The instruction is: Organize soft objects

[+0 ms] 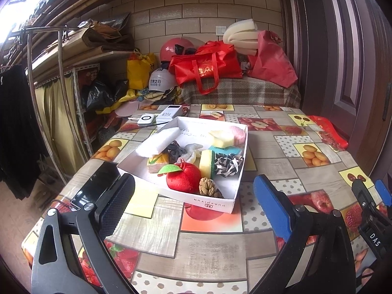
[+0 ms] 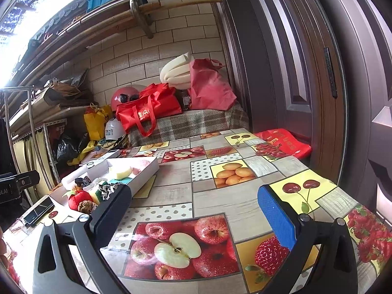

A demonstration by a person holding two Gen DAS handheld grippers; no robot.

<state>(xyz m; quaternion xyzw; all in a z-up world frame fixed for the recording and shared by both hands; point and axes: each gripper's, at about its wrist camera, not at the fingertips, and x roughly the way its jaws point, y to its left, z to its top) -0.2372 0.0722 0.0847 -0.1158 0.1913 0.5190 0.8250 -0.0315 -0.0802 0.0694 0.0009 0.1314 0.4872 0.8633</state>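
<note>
Desk (image 1: 269,147): fruit-print cloth, cluttered room behind.
Box (image 1: 208,202): white, centre of frame, crowded with soft objects; plush apple (image 1: 187,177) near front wall.
Left hand-held gripper (image 1: 193,210): spread, empty.
Right hand-held gripper (image 2: 193,220): spread, empty.
Risk: light box may slide or tip if pushed.

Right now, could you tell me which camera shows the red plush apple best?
The left wrist view: the apple sits near centre in the white box, unblocked. The right wrist view shows it small at the left edge, beside that gripper's black finger.
</note>
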